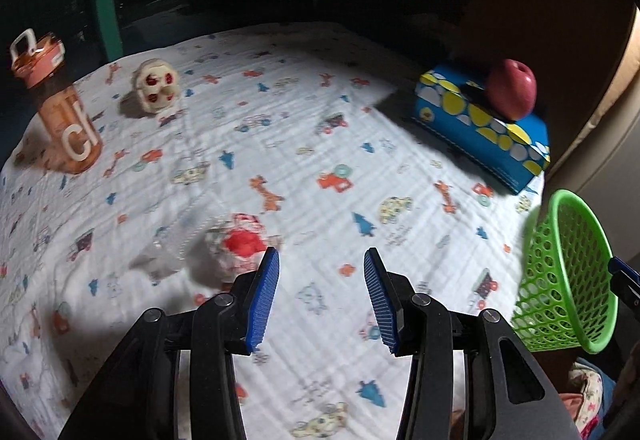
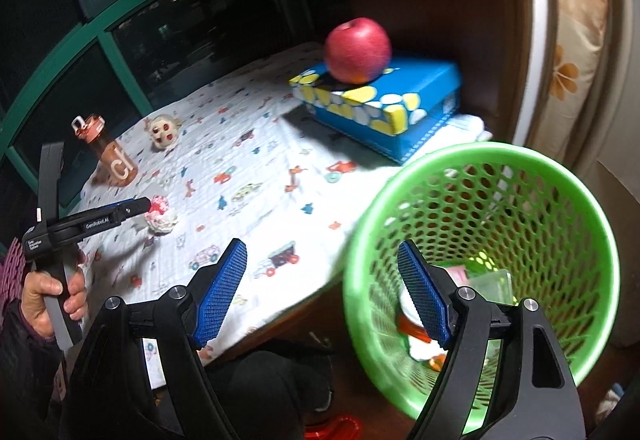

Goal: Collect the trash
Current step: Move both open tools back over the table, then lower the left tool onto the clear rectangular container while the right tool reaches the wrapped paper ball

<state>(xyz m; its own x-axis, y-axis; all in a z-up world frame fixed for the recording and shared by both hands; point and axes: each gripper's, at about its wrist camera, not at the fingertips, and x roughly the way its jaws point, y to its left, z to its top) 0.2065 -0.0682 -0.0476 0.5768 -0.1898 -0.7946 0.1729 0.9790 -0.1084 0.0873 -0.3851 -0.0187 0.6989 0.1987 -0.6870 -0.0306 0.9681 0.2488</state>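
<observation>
A crumpled white and red wrapper [image 1: 236, 246] lies on the patterned cloth, just ahead and left of my open, empty left gripper [image 1: 322, 260]. It also shows in the right wrist view [image 2: 162, 216], at the left gripper's fingertips [image 2: 140, 206]. A green mesh basket [image 2: 480, 240] stands off the table's right edge with several pieces of trash inside; it shows in the left wrist view [image 1: 568, 272] too. My right gripper [image 2: 322, 254] is open and empty, its right finger over the basket's rim.
An orange water bottle [image 1: 60, 108] and a round white and red toy [image 1: 156, 86] stand at the far left. A red apple [image 2: 357, 50] sits on a blue dotted box [image 2: 380, 104] at the back right. The table edge runs beside the basket.
</observation>
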